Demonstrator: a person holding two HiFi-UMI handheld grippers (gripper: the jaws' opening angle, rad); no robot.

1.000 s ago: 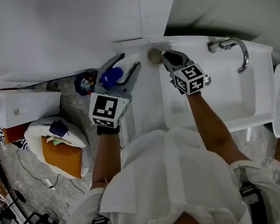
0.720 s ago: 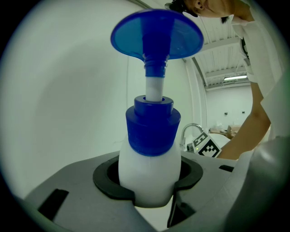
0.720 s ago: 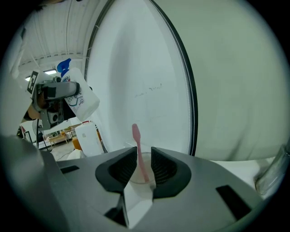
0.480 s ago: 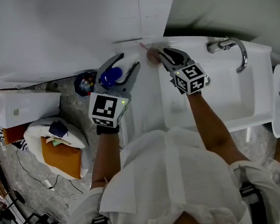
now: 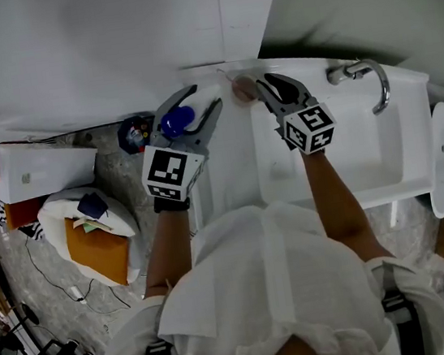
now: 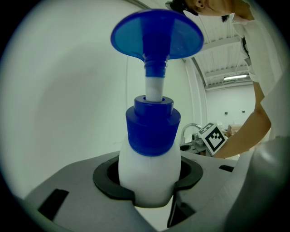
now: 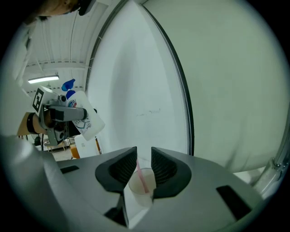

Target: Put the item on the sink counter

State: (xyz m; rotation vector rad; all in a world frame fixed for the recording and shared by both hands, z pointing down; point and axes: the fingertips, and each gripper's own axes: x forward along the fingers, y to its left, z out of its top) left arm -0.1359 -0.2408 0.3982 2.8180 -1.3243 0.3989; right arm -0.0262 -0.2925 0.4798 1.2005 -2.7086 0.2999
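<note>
white wall point(image 5: 88, 44) behind sink counter point(image 5: 231, 155); faucet point(image 5: 345, 73) right of held cup point(image 5: 241, 89), bottle point(image 5: 176, 122) left.

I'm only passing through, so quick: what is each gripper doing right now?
Left gripper: jaws closed on a white bottle with a blue pump top.
Right gripper: jaws closed on a small clear cup with a pink stick in it.
</note>
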